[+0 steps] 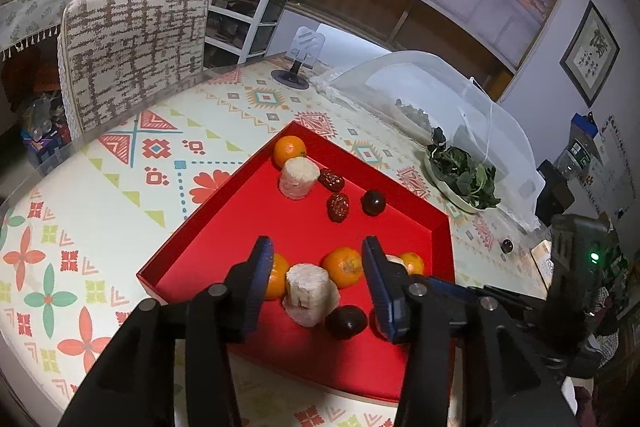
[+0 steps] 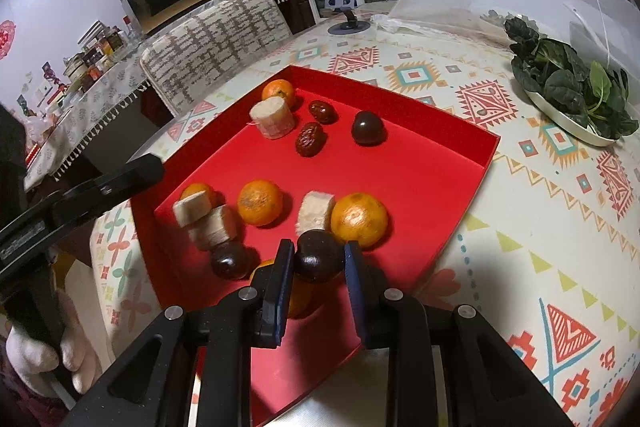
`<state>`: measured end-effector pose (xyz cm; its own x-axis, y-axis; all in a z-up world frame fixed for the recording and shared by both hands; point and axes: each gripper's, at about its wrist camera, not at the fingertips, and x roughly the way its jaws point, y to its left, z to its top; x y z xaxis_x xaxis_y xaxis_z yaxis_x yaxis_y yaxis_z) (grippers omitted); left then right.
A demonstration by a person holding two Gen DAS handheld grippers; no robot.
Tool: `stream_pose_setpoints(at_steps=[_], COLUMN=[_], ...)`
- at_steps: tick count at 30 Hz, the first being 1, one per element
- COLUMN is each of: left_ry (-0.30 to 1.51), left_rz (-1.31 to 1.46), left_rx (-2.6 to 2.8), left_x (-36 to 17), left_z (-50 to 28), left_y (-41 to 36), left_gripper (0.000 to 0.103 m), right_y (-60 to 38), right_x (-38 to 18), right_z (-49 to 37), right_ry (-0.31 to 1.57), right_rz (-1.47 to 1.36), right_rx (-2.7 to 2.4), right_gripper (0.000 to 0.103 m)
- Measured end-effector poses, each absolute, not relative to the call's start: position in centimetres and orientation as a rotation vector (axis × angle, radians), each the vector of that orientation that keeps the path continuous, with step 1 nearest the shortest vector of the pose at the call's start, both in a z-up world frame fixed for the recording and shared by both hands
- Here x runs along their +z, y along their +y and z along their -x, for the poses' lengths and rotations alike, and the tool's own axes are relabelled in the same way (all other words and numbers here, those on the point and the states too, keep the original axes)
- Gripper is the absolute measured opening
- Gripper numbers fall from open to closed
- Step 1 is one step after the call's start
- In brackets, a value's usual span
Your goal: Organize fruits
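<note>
My right hand-held gripper (image 2: 316, 259) is squeezed tight on a dark round fruit (image 2: 318, 261), held over the near end of the red tray (image 2: 452, 163) on the desk (image 2: 540, 227). My left hand-held gripper (image 1: 318, 261) is apart, with a pale chunk (image 1: 310, 293) lying loose between its fingers beside the oranges (image 1: 344, 265).
</note>
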<state>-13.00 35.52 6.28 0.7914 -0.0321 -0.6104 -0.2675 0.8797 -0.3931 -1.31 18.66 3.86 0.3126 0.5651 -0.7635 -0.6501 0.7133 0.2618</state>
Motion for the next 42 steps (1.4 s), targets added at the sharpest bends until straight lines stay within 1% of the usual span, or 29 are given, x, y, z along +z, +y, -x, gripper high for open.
stream_pose_setpoints(at_steps=[5,7,12,14,16,17,18,21,25,28,36,42], left_ry=[0.653,0.655,0.653,0.651,0.648,0.646,0.641,0.624,0.604,0.589,0.567,0.568], left_rz=[0.465,0.459,0.414,0.396,0.364,0.349,0.332,0.271,0.215,0.17,0.11,0.088], left_rx=[0.135,0.139,0.172,0.181,0.198,0.206,0.216,0.252,0.304,0.354,0.416,0.423], left_x=[6.5,6.6,7.0,7.2,7.4,7.5,7.6,8.1,8.8,9.3,10.1,10.4], left_z=[12.9,12.9,13.0,13.0,13.0,13.1,13.2,13.4,14.1,14.6,15.6,15.9], left_y=[34.9,34.7,33.9,33.6,32.9,32.7,32.4,31.3,30.4,29.7,28.2,26.7], left_gripper=[0.047,0.051,0.052,0.053,0.057,0.058,0.061,0.064,0.076,0.081,0.088,0.089], right_y=[18.9,19.0,18.6,18.3,17.8,17.6,17.5,17.0,16.2,15.5,13.0,11.3], right_x=[3.4,3.4,3.8,4.1,4.5,4.7,4.9,5.6,6.0,6.0,5.8,5.7], right_z=[0.2,-0.2,0.1,0.5,0.8,1.0,1.2,2.1,3.0,3.6,4.6,5.8], right_ry=[0.957,0.954,0.953,0.944,0.934,0.927,0.921,0.896,0.879,0.881,0.889,0.883], right_rz=[0.116,0.119,0.086,0.073,0.052,0.045,0.043,0.046,0.038,0.028,-0.018,-0.031], right_rx=[0.77,0.759,0.784,0.792,0.798,0.802,0.804,0.806,0.808,0.809,0.787,0.775], right_gripper=[0.028,0.028,0.028,0.036,0.054,0.056,0.056,0.056,0.06,0.06,0.062,0.065])
